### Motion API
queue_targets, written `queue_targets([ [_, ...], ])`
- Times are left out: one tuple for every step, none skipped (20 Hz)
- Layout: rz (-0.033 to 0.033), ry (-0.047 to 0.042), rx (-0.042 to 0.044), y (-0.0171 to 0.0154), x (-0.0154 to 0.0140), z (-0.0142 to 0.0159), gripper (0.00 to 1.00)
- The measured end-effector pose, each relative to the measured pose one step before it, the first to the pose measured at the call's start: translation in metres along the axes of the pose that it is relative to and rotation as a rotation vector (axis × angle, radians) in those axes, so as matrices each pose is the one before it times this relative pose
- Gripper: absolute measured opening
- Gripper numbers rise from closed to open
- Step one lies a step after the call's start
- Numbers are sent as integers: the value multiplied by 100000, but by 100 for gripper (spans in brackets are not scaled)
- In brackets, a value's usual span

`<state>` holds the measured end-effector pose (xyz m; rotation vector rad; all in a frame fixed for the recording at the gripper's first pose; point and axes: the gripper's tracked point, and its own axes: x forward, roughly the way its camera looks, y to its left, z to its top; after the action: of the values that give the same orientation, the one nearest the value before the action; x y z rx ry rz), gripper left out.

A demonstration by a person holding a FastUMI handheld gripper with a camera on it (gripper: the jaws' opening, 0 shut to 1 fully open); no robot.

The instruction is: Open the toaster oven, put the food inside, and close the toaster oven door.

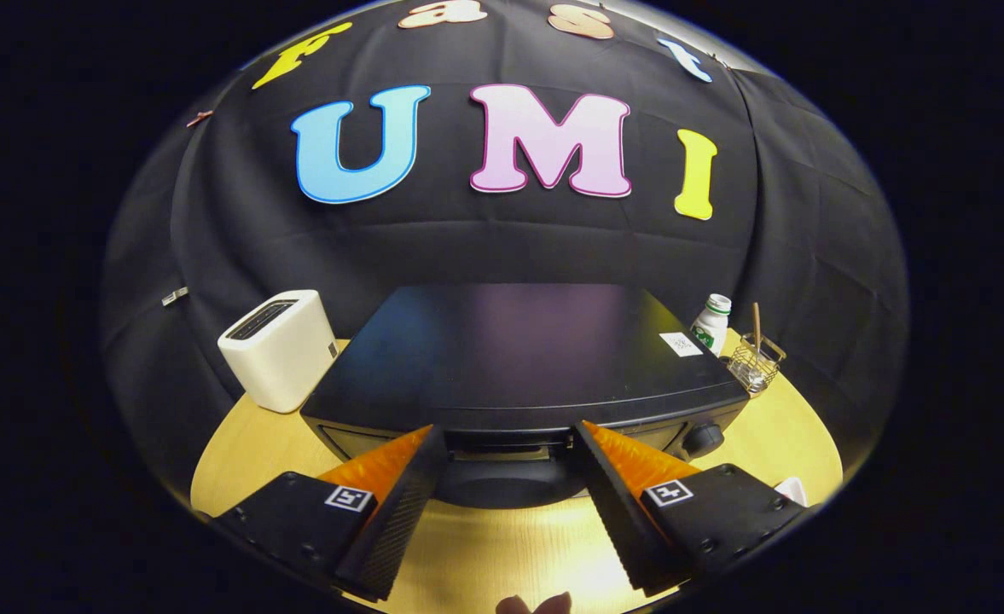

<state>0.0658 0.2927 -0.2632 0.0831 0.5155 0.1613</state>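
The black toaster oven (510, 350) stands on the wooden table (774, 435), seen from above and in front. Its flat top faces me, and a round knob (704, 439) sits on the right of its front. My gripper (508, 437) is open, with its orange and black fingertips (420, 452) level with the upper front edge of the oven. A dark rounded part of the door front (502, 486), likely the handle, lies between the fingers without touching either. The door looks closed. A small pinkish shape (536, 604) shows below the fingers; I cannot tell what it is.
A white pop-up toaster (280, 350) stands left of the oven. To its right rear are a white bottle with a green label (711, 324) and a small wire basket (755, 362) holding a stick. A white object's edge (793, 488) peeks out beside the right finger.
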Motion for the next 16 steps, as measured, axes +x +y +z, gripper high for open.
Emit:
queue_targets([
  [432, -50, 51, 73, -180, -82, 99],
  [495, 682, -312, -14, -275, -221, 99],
  [459, 218, 69, -36, -415, -449, 99],
  [221, 408, 712, -33, -565, -596, 99],
  [81, 421, 697, -33, -585, -557, 99],
  [37, 631, 330, -52, -613, -718, 99],
  [9, 760, 173, -59, -552, -698, 99],
  [39, 1076, 669, -8, -475, -815, 99],
  [9, 1393, 795, -99, -404, -783, 99],
  [-326, 742, 517, -89, -431, -831, 99],
  [-426, 1385, -245, -67, -360, -822, 99],
  [-170, 1137, -548, -50, -302, -892, 99],
  [-155, 1523, -676, -40, -233, -786, 99],
  [3, 1614, -1004, 36, -347, -999, 99],
  [128, 1678, -1137, -55, -205, -847, 99],
  [201, 1828, -864, 21, -173, -921, 98],
])
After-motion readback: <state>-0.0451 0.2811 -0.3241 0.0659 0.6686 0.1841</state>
